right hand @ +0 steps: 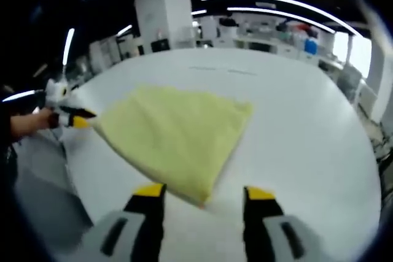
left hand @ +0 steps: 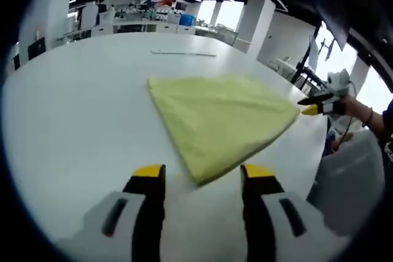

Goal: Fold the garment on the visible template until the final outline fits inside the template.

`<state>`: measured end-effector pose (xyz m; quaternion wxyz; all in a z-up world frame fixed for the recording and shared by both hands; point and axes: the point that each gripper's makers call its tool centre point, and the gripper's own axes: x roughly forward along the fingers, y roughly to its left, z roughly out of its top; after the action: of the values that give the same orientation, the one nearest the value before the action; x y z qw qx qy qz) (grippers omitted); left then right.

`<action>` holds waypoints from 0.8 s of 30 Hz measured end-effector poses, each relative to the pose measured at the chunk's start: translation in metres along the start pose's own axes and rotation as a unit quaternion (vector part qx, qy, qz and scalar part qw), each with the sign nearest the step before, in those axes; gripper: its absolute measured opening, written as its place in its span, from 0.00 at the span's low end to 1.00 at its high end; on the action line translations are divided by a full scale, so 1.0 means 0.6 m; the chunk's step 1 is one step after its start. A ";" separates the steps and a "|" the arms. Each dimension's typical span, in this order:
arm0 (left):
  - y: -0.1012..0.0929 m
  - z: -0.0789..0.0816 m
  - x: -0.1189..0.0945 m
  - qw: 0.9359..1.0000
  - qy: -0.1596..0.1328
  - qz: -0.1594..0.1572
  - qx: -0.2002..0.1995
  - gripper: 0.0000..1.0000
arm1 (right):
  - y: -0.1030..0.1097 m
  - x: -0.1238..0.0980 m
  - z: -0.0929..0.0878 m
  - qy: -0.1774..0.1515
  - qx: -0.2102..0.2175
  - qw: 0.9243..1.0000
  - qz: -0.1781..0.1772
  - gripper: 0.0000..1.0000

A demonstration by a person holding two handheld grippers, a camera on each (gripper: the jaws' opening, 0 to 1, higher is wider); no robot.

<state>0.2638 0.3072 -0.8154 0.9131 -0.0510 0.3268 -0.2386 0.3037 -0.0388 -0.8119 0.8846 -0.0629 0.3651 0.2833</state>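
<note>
Item: yellow garment [left hand: 221, 121], flat on the white table [left hand: 80, 121], nearest corner just ahead between my left claw [left hand: 202, 179] and my right claw [right hand: 199, 197], both open, empty.

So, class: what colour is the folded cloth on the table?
Pale yellow-green cloth, plain, no pattern; clearest in the left gripper view.

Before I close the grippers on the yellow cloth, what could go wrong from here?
1. Both grippers, left and right, stand open just short of the yellow cloth corners; closing now may catch only air or the top layer.
2. The cloth reaches close to the white table edge, so a pull that way could drag it off.
3. I cannot make out a clear template outline, so fit is hard to judge.
</note>
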 end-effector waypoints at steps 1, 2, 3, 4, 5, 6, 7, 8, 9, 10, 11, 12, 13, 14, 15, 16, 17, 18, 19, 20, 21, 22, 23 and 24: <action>-0.003 0.006 -0.003 1.000 -0.005 -0.001 0.001 0.53 | 0.001 -0.001 0.004 -0.002 -0.002 1.000 0.000 0.58; -0.006 0.010 -0.004 1.000 -0.008 -0.002 0.005 0.55 | 0.001 -0.001 0.006 -0.004 -0.003 1.000 0.001 0.61; -0.008 0.015 -0.007 1.000 -0.011 -0.003 0.007 0.58 | 0.001 -0.001 0.010 -0.008 -0.004 1.000 0.001 0.65; -0.010 0.018 -0.008 1.000 -0.012 -0.004 0.009 0.60 | 0.004 -0.004 0.014 -0.009 -0.006 1.000 0.002 0.69; -0.014 0.022 -0.011 1.000 -0.014 -0.006 0.010 0.63 | 0.008 -0.008 0.020 -0.011 -0.007 1.000 0.004 0.72; -0.017 0.025 -0.013 1.000 -0.014 -0.008 0.011 0.68 | 0.010 -0.010 0.022 -0.012 -0.007 1.000 0.005 0.76; -0.027 0.030 -0.018 1.000 -0.015 -0.017 0.012 0.71 | 0.014 -0.012 0.026 -0.014 -0.008 1.000 0.007 0.79; -0.030 0.034 -0.020 1.000 -0.018 -0.018 0.011 0.75 | 0.017 -0.015 0.031 -0.017 -0.009 1.000 0.010 0.81; -0.033 0.038 -0.023 0.999 -0.023 -0.021 0.009 0.78 | 0.021 -0.019 0.036 -0.020 -0.010 1.000 0.012 0.84; -0.035 0.040 -0.024 0.999 -0.026 -0.023 0.008 0.80 | 0.023 -0.020 0.038 -0.021 -0.011 1.000 0.013 0.85; -0.039 0.045 -0.029 0.999 -0.030 -0.024 0.006 0.83 | 0.027 -0.024 0.043 -0.025 -0.013 0.999 0.015 0.86; -0.040 0.049 -0.032 0.999 -0.033 -0.023 0.005 0.85 | 0.029 -0.026 0.046 -0.027 -0.014 0.999 0.016 0.87; -0.040 0.050 -0.035 0.999 -0.034 -0.023 0.005 0.87 | 0.031 -0.029 0.050 -0.027 -0.014 0.999 0.016 0.88; -0.039 0.051 -0.037 0.999 -0.034 -0.022 0.005 0.89 | 0.032 -0.031 0.053 -0.028 -0.015 0.999 0.017 0.89; -0.041 0.054 -0.040 0.999 -0.034 -0.021 0.005 0.90 | 0.033 -0.034 0.056 -0.029 -0.017 0.999 0.018 0.91; -0.044 0.057 -0.045 0.999 -0.033 -0.022 0.005 0.92 | 0.037 -0.038 0.061 -0.032 -0.019 0.999 0.018 0.92; -0.046 0.057 -0.048 0.999 -0.031 -0.023 0.006 0.93 | 0.040 -0.042 0.064 -0.033 -0.020 0.999 0.019 0.93; -0.048 0.059 -0.052 0.999 -0.028 -0.023 0.009 0.94 | 0.046 -0.048 0.070 -0.037 -0.021 0.999 0.022 0.95; -0.049 0.061 -0.056 0.999 -0.029 -0.023 0.013 0.94 | 0.051 -0.052 0.075 -0.041 -0.020 0.999 0.024 0.97; -0.050 0.066 -0.061 0.999 -0.033 -0.019 0.016 0.96 | 0.055 -0.055 0.080 -0.047 -0.020 0.998 0.028 0.98; -0.049 0.069 -0.063 0.999 -0.035 -0.017 0.018 0.96 | 0.060 -0.060 0.085 -0.051 -0.018 0.998 0.034 0.99; -0.045 0.069 -0.066 0.999 -0.032 -0.013 0.019 0.95 | 0.065 -0.064 0.089 -0.055 -0.016 0.998 0.039 0.99; -0.049 0.067 -0.071 0.999 -0.024 -0.008 0.019 0.94 | 0.071 -0.071 0.095 -0.061 -0.012 0.997 0.043 0.99; -0.052 0.067 -0.074 0.999 -0.023 -0.006 0.022 0.94 | 0.073 -0.074 0.097 -0.062 -0.010 0.997 0.044 0.99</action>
<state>0.2466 0.2980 -0.7509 0.9199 -0.0385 0.2997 -0.2498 0.2899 -0.0042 -0.7354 0.8916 -0.0384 0.3090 0.3288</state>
